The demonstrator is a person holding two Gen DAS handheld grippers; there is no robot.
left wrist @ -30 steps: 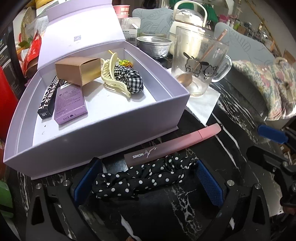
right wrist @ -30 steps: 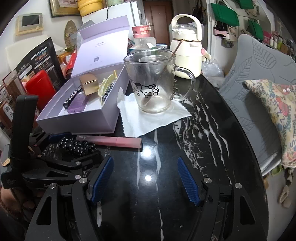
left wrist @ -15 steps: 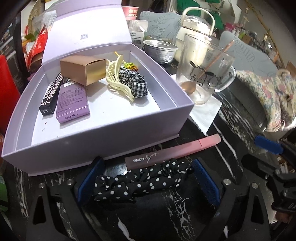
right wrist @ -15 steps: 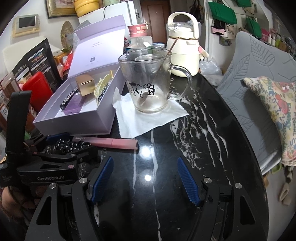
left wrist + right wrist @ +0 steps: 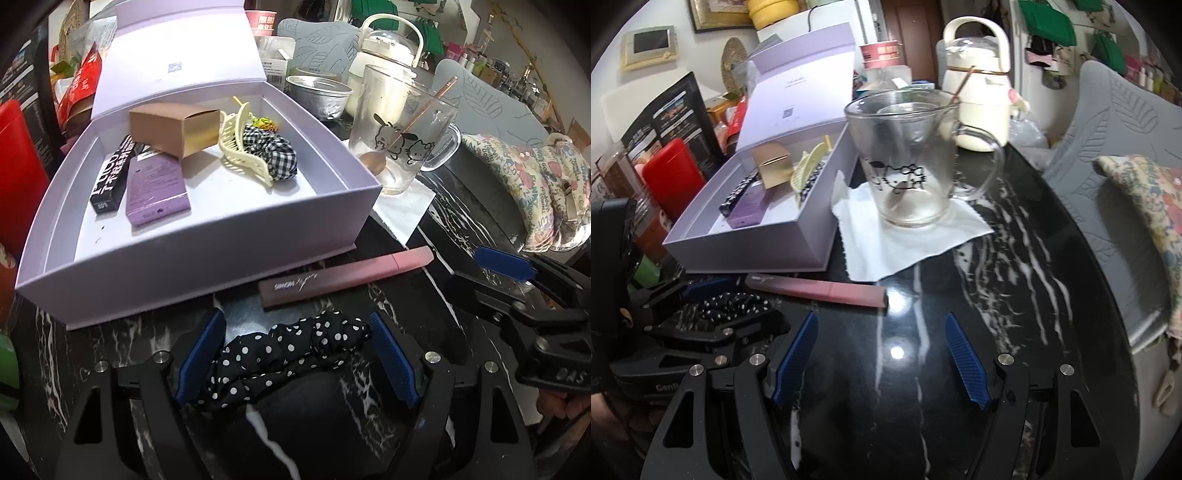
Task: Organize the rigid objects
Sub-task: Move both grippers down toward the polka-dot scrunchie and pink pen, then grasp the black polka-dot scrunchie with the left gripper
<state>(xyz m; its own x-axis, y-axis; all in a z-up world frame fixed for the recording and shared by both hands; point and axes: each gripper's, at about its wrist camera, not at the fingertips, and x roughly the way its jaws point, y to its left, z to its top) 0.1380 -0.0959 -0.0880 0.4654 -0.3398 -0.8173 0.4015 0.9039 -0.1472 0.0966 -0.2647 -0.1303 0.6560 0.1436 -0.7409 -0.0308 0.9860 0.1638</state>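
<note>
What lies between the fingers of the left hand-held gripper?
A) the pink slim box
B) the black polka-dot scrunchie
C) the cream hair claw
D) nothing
B: the black polka-dot scrunchie lies on the table between the blue pads of the left hand-held gripper, whose jaws are closing; the pink slim box lies just beyond.

You've got a black marble table point(image 5: 1015, 258). On it: lilac box point(image 5: 207, 266) w/ pink pen case point(image 5: 347, 275) along its front wall, polka-dot scrunchie point(image 5: 288, 354) just nearer you. White napkin point(image 5: 908, 243) lies beside the box, toward the table's right edge.
</note>
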